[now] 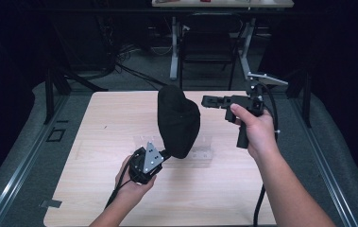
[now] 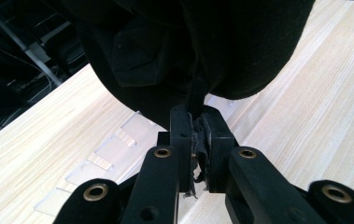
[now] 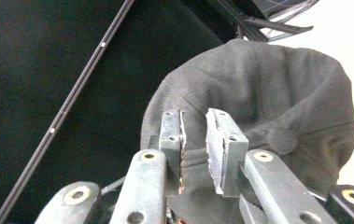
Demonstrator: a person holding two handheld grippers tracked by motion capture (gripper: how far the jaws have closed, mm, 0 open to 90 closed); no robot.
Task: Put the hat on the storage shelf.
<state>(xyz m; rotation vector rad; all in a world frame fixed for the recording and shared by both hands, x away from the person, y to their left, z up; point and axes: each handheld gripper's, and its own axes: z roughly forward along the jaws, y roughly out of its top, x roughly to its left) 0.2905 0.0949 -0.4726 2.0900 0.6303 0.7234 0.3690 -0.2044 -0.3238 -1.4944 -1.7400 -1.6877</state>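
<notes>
Wooden table point(image 1: 96, 189): left tongs point(image 2: 198, 140) clamped on black cap point(image 1: 178, 120); right tongs point(image 3: 194, 140) apart, clear of cap; no legible writing.

black tongs point(image 3: 194, 135), brass-ringed screw holes

left hand-held gripper point(image 2: 197, 140) clamped tight, right hand-held gripper point(image 3: 194, 140) parted

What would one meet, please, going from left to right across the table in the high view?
Left hand-held gripper shut on the cap's edge → black cap held up over the table → right hand-held gripper, jaws slightly apart, empty, pointing at the cap.
</notes>
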